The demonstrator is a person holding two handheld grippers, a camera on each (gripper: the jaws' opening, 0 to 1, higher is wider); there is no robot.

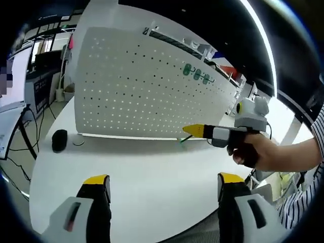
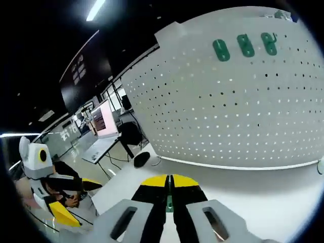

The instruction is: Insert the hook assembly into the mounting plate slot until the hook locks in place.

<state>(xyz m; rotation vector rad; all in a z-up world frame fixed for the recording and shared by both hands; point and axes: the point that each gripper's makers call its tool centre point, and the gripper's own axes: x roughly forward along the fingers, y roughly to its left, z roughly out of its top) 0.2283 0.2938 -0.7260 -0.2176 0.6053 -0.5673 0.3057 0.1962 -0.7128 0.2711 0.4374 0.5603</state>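
My right hand-held gripper (image 2: 169, 195) is pinched shut on the small green hook (image 2: 169, 203), light, stiff and slippery plastic, near the pegboard (image 2: 233, 101); my left hand-held gripper (image 1: 164, 185) gapes empty.

Bright ceiling strip lights (image 1: 260, 38) wash the white desk (image 1: 152, 172) and the pegboard (image 1: 147, 91) evenly, and daylight glows through the pegboard's holes. Shadows are soft, with a thin dark line under the board. Fisheye distortion bows straight edges, and both views blur and darken toward the edges.
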